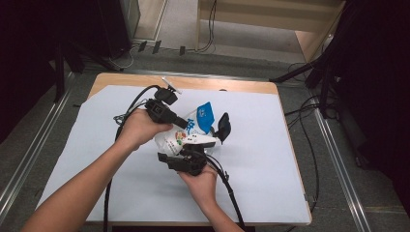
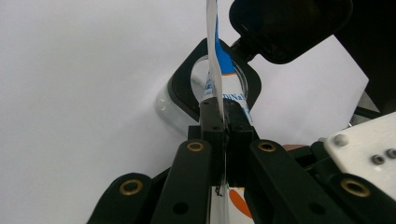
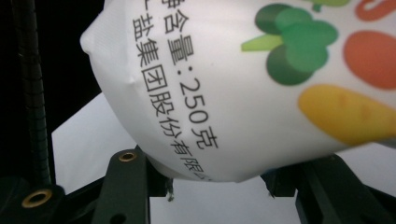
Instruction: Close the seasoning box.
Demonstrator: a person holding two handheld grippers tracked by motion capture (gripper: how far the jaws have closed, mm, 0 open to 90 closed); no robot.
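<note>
Pouch position: pouch [image 1: 193,131] held over the desk [image 1: 270,183] between both tongs
Left tongs [image 2: 225,122]: clamped on its thin edge
Right tongs [image 3: 217,186]: jaws apart around its rounded bottom; whether the pads press, cannot tell
Look: white; blue top; vegetable pictures

Wooden table [image 1: 130,79], pale sheet [image 1: 96,159] over it, clear jar [image 1: 212,145] on sheet

pouch [image 3: 261,88] cropped by frame, jar [image 2: 187,100] partly hidden

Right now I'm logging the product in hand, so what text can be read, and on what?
"250克", after characters that look like "净含量:", on the white pouch.
"盐集团股份有限", a second line on the pouch, partly cut off.
Blue print on the pouch's edge in the left gripper view: too blurred to read.
</note>
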